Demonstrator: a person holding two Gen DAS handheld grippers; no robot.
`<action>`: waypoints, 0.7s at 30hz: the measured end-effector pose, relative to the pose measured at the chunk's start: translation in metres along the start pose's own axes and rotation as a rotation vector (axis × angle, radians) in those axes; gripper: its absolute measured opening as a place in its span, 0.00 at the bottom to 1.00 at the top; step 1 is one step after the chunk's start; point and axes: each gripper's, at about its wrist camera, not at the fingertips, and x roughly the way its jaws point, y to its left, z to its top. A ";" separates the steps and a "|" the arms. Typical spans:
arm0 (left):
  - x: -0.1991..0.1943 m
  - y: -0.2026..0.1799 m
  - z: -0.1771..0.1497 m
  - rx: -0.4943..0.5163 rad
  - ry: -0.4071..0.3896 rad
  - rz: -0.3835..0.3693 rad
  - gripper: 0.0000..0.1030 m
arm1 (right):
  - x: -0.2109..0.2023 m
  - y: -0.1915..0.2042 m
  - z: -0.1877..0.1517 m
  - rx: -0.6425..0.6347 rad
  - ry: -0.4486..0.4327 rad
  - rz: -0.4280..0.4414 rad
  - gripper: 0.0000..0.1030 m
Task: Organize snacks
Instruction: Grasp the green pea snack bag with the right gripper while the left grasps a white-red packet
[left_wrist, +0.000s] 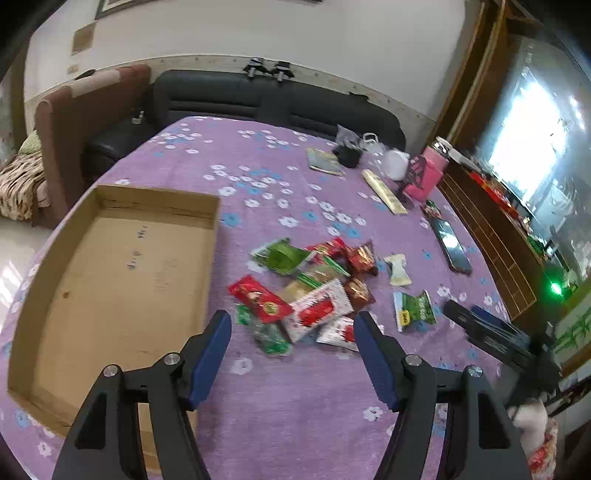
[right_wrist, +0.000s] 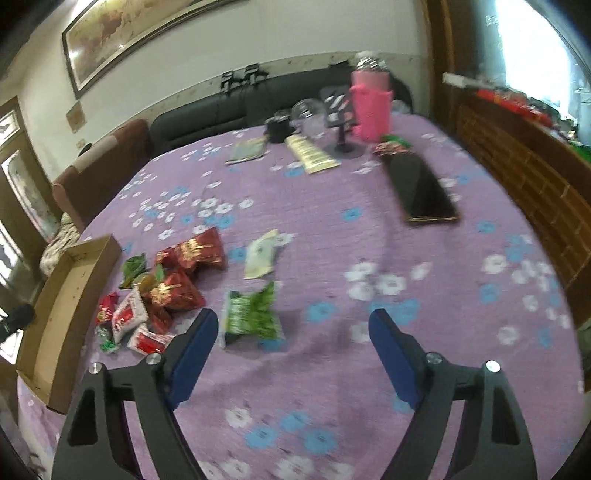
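Observation:
A pile of snack packets (left_wrist: 314, 288) in red, green and white wrappers lies on the purple flowered tablecloth (left_wrist: 280, 398), just right of an empty shallow cardboard box (left_wrist: 110, 280). My left gripper (left_wrist: 293, 321) is open and empty, hovering just short of the pile's near edge. A green packet (left_wrist: 413, 308) and a pale packet (left_wrist: 397, 269) lie apart to the right. In the right wrist view the pile (right_wrist: 162, 291) is at left beside the box (right_wrist: 70, 295). My right gripper (right_wrist: 293, 319) is open and empty, with the green packet (right_wrist: 253, 314) by its left finger and the pale packet (right_wrist: 262, 258) beyond.
A black phone (right_wrist: 421, 188) lies at the table's right side. At the far edge stand a pink bottle (right_wrist: 369, 107), a glass jar (right_wrist: 308, 114), a black cup (right_wrist: 277, 127), a booklet (right_wrist: 247, 149) and a long flat pack (right_wrist: 312, 153). A dark sofa (left_wrist: 258, 99) is behind.

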 end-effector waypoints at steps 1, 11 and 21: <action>0.002 -0.006 -0.002 0.016 0.002 -0.001 0.70 | 0.007 0.004 0.002 0.003 0.006 -0.001 0.81; 0.029 -0.035 -0.008 0.155 0.056 0.049 0.70 | 0.064 0.024 0.004 -0.023 0.126 -0.008 0.33; 0.069 -0.070 0.004 0.312 0.114 -0.072 0.70 | 0.035 0.005 -0.025 -0.003 0.133 0.095 0.33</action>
